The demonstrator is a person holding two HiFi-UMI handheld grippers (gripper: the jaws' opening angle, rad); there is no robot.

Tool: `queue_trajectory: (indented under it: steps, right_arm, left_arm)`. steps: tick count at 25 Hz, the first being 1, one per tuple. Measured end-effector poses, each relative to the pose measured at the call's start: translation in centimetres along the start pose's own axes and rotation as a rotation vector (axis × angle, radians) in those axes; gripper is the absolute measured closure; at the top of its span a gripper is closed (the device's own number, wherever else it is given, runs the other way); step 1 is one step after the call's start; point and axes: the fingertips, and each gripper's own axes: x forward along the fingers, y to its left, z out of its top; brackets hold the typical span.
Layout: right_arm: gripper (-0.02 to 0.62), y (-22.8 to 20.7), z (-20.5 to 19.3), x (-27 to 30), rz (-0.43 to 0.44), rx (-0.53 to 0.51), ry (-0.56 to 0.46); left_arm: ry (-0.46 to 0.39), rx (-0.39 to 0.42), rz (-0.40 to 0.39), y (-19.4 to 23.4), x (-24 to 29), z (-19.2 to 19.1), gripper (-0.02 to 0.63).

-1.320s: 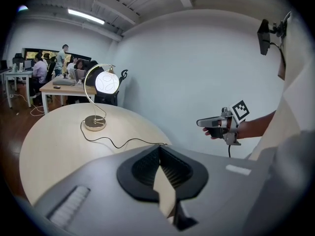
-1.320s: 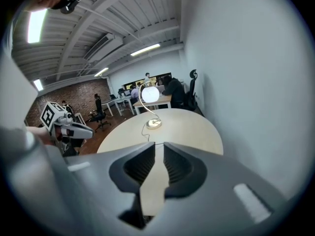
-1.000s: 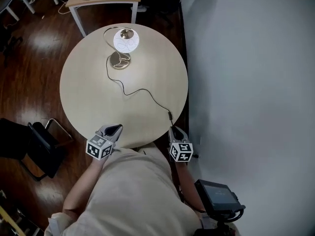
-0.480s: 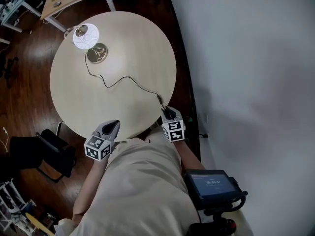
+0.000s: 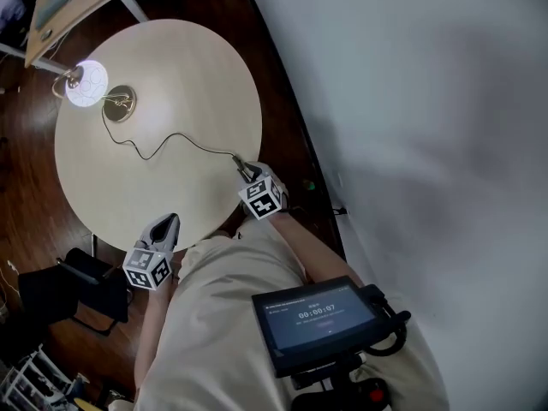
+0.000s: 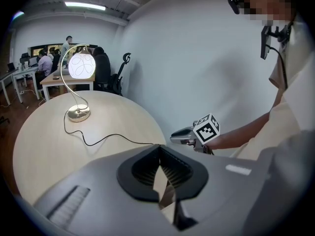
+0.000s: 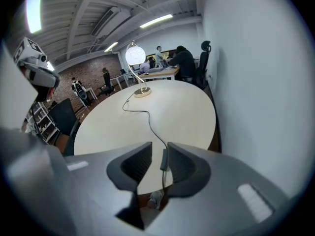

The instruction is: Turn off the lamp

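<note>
Head view: lamp (image 5: 86, 84) at 10 o'clock is lit, globe clipped to white, with a faint glow on the table (image 5: 171, 75) beside it. Wall (image 5: 411, 101) at 3 o'clock is flat grey with no hard shadows. Floor (image 5: 26, 187) at 9 o'clock is dark. Gripper views: heavy fisheye, black corners, ceiling strip lights (image 6: 84, 5) at 11 o'clock. Left gripper (image 6: 158, 149) and right gripper (image 7: 158, 149) shells at 6 o'clock are soft, and the table beyond is sharper.

A round pale table (image 5: 193, 71) carries a lit lamp (image 5: 119, 104) and its trailing black cord (image 5: 205, 146).
</note>
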Motion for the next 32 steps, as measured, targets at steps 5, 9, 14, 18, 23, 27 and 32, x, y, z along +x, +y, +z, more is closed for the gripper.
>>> queue_trajectory:
  steps: [5, 9, 14, 18, 23, 27, 32]
  right_arm:
    - [0.508, -0.2, 1.2, 0.4, -0.024, 0.022, -0.010]
    - [0.506, 0.2, 1.4, 0.2, -0.027, 0.037, -0.016]
    - [0.492, 0.4, 0.5, 1.4, -0.010, 0.040, -0.006]
    - [0.478, -0.2, -1.3, 3.2, -0.001, 0.040, 0.030]
    - [0.474, -0.7, -2.9, 5.1, -0.007, 0.053, 0.084]
    - [0.474, -1.6, -4.0, 7.9, -0.014, 0.047, 0.134]
    - [0.474, -2.7, -5.3, 9.0, -0.032, 0.047, 0.197]
  left_arm:
    - [-0.008, 0.009, 0.003, 1.2, -0.7, 0.5, 0.606]
    - [-0.024, 0.007, 0.028, 2.4, -2.0, 1.0, 0.606]
    - [-0.024, -0.007, 0.044, 3.7, -2.6, 0.6, 0.606]
    - [-0.024, -0.025, 0.065, 4.8, -2.9, 0.0, 0.606]
    - [-0.019, -0.082, 0.107, 5.8, -4.2, -2.1, 0.606]
    - [-0.028, -0.111, 0.122, 6.8, -3.7, -2.8, 0.606]
    - [-0.039, -0.125, 0.146, 6.6, -4.8, -2.9, 0.606]
